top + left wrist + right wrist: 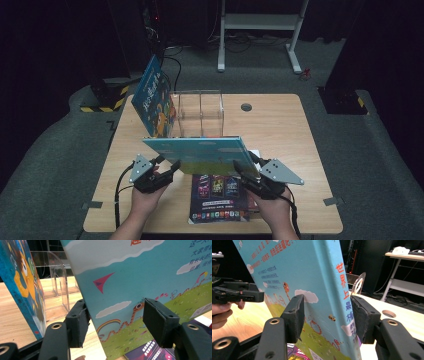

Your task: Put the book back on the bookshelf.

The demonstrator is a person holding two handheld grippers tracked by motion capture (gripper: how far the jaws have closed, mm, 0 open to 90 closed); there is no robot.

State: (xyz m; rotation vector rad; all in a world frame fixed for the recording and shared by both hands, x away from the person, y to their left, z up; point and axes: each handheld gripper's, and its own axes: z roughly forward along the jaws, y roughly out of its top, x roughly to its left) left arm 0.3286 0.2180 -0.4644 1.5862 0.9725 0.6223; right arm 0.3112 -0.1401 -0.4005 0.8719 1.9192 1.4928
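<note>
Blue book in right claw

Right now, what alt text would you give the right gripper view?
The right claw clamps the spine edge of a light blue hardcover picture book, held upright above the wooden table. The left claw shows at far left beside the book.

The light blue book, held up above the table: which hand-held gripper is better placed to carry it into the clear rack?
Right. The right hand-held gripper clamps the light blue book at its spine, while the left hand-held gripper stands open around the other edge. The clear rack lies just beyond.
</note>
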